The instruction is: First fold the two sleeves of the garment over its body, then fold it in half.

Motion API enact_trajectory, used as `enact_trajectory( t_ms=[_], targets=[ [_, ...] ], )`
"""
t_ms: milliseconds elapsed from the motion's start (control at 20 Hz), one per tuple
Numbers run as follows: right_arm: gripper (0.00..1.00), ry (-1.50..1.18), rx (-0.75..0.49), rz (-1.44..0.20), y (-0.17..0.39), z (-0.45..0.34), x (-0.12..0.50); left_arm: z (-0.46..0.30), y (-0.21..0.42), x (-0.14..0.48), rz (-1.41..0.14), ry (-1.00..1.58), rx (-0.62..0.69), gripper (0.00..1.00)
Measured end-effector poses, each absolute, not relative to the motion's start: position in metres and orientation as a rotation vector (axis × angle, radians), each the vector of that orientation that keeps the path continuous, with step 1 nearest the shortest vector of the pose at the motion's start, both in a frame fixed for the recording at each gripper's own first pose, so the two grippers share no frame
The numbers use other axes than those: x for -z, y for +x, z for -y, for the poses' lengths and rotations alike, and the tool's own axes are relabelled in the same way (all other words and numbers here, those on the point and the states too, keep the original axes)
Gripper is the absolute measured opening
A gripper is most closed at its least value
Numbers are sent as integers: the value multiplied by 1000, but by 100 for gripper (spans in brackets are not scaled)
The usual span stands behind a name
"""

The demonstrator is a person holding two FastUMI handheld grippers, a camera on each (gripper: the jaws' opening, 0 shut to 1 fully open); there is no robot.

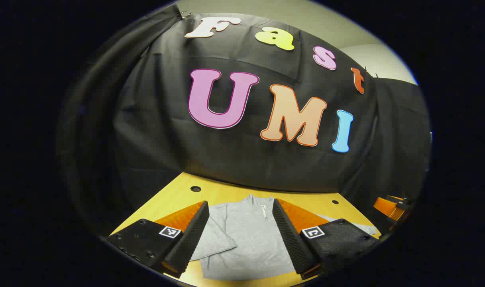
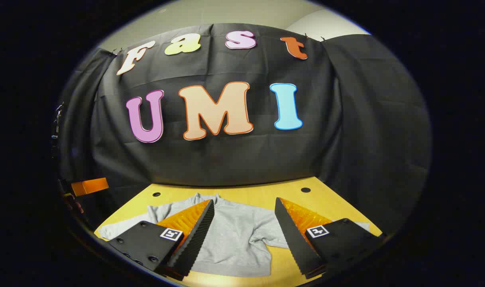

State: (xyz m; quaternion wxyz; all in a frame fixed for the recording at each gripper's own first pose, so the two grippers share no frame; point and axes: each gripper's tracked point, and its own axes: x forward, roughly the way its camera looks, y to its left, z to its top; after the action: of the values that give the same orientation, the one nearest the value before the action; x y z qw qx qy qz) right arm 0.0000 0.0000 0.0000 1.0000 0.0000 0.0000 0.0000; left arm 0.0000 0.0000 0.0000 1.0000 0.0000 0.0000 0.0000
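Heathered grey garment (image 1: 246,235) on plain yellow table (image 1: 226,195)

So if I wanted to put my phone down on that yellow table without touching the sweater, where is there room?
The yellow wooden table is bare in a strip between the grey sweater's collar and the black cloth wall, by the round holes. The near corner beside the hem also looks free. The middle is crowded: the sweater spreads there, with both open grippers, left gripper and right gripper, above it.
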Motion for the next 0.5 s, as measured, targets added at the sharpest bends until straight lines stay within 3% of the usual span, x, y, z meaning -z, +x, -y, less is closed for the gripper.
enact_trajectory(
  t_ms=[500],
  targets=[
    [97, 8, 73, 3, -1, 40, 1, 6, 1, 6, -10, -20, -3, 94]
  ],
)
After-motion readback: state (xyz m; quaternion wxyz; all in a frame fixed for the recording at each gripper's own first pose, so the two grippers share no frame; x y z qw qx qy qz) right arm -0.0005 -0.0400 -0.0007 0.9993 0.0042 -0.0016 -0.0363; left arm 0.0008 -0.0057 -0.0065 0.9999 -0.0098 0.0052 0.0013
